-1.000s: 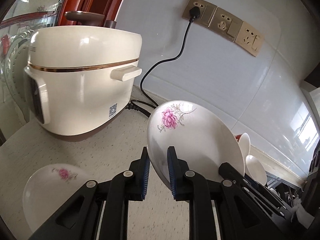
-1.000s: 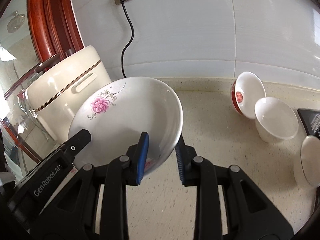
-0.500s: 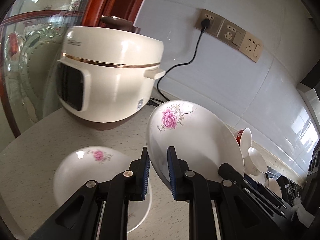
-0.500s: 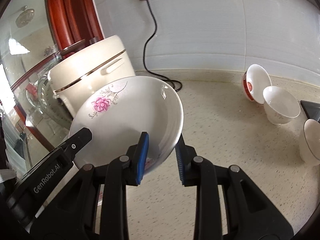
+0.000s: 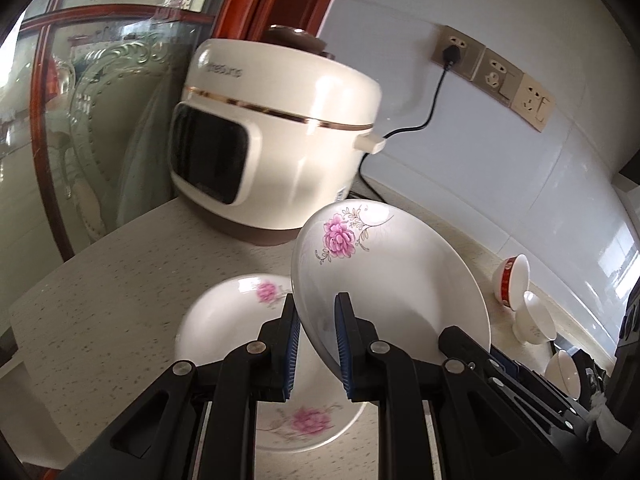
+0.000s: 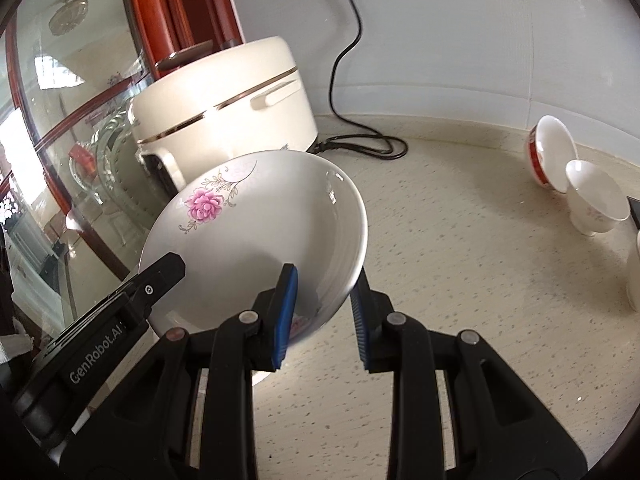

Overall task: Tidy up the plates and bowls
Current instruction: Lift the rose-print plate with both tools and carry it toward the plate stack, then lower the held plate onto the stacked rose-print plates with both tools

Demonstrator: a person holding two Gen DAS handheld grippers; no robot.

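Both grippers hold one white plate with a pink flower, tilted in the air. My left gripper is shut on its near rim. My right gripper is shut on the opposite rim of the same plate. Below it, a second flowered plate lies flat on the speckled counter, partly hidden by the held plate and the left fingers. Small bowls stand to the right: a red-banded one tipped on its side and a white one beside it.
A cream rice cooker stands at the back left, its black cord running to wall sockets. A glass panel with a red wooden frame borders the counter on the left. Another white bowl sits at the far right.
Both grippers have carried the held plate left, over the plate lying on the counter. The rice cooker's front panel has come into view and the bowls have receded to the right.
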